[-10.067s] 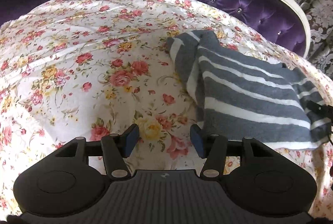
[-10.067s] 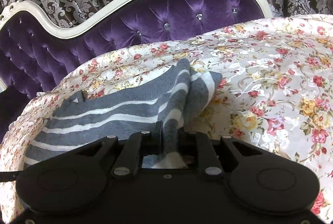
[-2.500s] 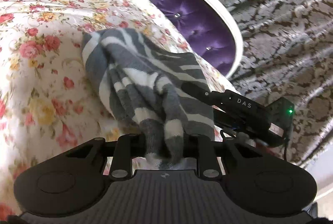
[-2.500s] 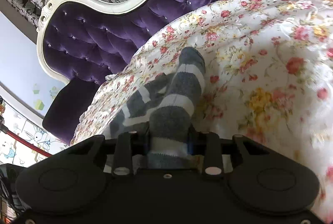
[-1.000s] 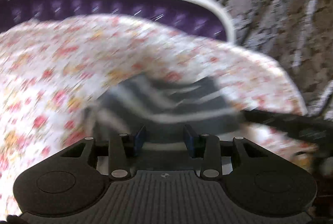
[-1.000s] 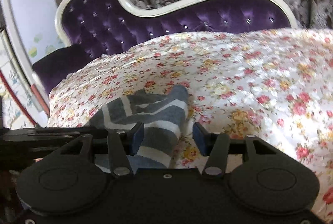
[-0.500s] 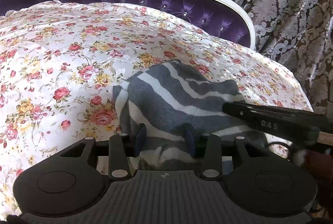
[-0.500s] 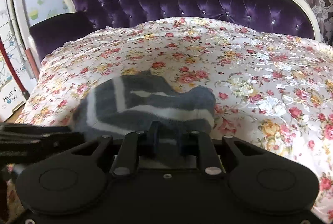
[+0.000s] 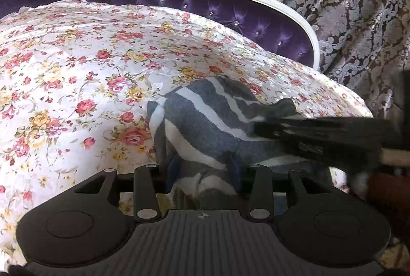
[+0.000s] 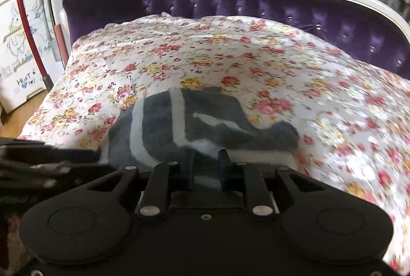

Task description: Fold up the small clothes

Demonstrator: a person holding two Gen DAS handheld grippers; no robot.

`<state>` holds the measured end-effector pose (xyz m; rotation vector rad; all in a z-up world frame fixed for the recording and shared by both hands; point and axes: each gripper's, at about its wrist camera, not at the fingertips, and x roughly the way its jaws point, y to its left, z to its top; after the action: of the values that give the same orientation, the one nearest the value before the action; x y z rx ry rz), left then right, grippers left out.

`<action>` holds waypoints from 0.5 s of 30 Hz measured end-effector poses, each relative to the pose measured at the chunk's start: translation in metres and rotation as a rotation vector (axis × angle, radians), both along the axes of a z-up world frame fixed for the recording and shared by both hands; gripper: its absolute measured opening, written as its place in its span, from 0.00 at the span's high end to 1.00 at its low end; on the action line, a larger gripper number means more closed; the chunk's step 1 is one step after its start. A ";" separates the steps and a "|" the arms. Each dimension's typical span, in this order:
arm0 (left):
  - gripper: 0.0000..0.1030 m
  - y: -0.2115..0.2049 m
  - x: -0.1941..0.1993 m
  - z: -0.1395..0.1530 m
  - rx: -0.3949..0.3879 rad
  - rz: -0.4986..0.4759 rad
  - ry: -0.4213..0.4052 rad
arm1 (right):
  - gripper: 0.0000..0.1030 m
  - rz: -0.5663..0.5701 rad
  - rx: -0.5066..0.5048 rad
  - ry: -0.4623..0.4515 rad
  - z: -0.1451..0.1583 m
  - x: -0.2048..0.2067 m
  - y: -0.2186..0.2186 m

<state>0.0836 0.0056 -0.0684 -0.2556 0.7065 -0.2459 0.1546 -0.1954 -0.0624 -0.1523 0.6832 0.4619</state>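
Note:
A grey garment with white stripes (image 9: pixel 205 127) lies bunched on the floral bedspread (image 9: pixel 77 71). My left gripper (image 9: pixel 203 171) is shut on its near edge, and thick cloth fills the gap between the blue pads. From the right, my right gripper (image 9: pixel 258 127) reaches onto the same garment. In the right wrist view the garment (image 10: pixel 192 122) sits just ahead of my right gripper (image 10: pixel 207 165). A fold of cloth lies between its pads, and its jaws are opening slightly. The left gripper (image 10: pixel 94 155) comes in from the left.
A purple tufted headboard (image 9: pixel 205 1) with a white frame curves behind the bed, backed by a patterned curtain (image 9: pixel 346 7). In the right wrist view a white cabinet with drawings (image 10: pixel 18 45) and a red pole (image 10: pixel 28 32) stand past the bed's left edge.
My right gripper went from open beside the garment to closed on its edge, then swung across the bed, dragging the cloth. My left gripper kept its hold and barely moved.

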 end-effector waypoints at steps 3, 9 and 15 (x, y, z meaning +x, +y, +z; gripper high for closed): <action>0.60 0.002 -0.001 0.001 -0.012 0.005 0.006 | 0.72 0.016 -0.013 -0.012 0.000 0.015 0.012; 0.56 0.004 -0.007 0.006 -0.004 0.009 0.006 | 0.65 0.032 -0.004 -0.008 -0.001 0.032 0.019; 0.53 0.006 -0.025 0.023 0.071 0.001 -0.021 | 0.61 -0.031 0.086 -0.052 0.023 0.006 -0.006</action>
<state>0.0589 0.0120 -0.0457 -0.1851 0.6926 -0.2220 0.1604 -0.2016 -0.0395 -0.0720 0.6125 0.4553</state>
